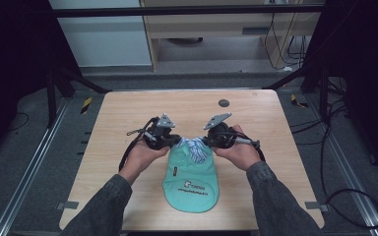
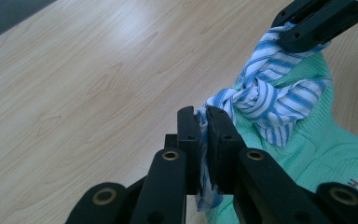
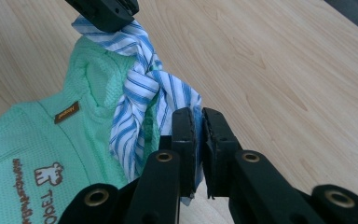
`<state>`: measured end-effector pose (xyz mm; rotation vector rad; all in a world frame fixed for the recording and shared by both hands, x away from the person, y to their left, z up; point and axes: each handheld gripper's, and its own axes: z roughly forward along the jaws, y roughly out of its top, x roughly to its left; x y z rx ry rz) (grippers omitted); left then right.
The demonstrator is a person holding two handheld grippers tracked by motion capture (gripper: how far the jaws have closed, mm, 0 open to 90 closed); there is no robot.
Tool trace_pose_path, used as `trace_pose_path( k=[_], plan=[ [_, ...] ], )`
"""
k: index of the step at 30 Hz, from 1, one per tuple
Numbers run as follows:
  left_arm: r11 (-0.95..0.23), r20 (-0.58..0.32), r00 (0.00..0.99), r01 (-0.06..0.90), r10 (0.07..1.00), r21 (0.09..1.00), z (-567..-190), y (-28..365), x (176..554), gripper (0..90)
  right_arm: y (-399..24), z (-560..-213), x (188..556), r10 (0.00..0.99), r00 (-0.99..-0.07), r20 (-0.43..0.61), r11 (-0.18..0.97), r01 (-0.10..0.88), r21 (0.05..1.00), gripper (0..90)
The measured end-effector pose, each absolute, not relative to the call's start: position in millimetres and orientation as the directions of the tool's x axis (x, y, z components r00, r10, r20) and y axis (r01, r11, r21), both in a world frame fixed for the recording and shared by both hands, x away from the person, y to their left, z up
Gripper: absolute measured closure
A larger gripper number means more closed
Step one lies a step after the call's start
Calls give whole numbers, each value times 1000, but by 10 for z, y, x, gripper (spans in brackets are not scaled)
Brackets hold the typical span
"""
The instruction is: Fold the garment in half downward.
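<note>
A small mint-green garment (image 1: 191, 179) with white lettering lies flat on the wooden table (image 1: 128, 113), its hem toward the person. At its far end sits a blue-and-white striped collar (image 1: 195, 147), knotted in the middle (image 2: 261, 93) (image 3: 142, 88). My left gripper (image 1: 173, 141) (image 2: 203, 135) is shut on the collar's left end. My right gripper (image 1: 209, 141) (image 3: 199, 140) is shut on its right end. The two grippers face each other across the knot, a short gap apart. The right gripper's jaws show at the top right of the left gripper view, the left gripper's at the top of the right gripper view.
A dark round disc (image 1: 223, 103) is set in the table near its far edge. Metal rails (image 1: 29, 172) run along the floor on both sides. Cables (image 1: 339, 196) trail on the floor at the right. A light cabinet (image 1: 216, 29) stands beyond the table.
</note>
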<state>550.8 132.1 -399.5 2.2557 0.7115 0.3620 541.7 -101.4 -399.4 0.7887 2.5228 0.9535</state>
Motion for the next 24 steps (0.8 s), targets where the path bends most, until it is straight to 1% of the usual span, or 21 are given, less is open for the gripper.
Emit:
trace_pose_path(
  k=[16,21,24],
  plan=[
    [-584,60,810,367,583,724,-3828,1316,5604,849,-1006,-3837,5515,593,-793,-141,637,355,684,842],
    [-601,81,813,355,577,717,-3771,1315,5657,849,-995,-3792,5562,585,-796,-155,646,342,683,842],
    [-592,75,809,360,582,721,-3758,1315,5703,849,-983,-3782,5596,584,-796,-157,648,341,682,842]
  ],
)
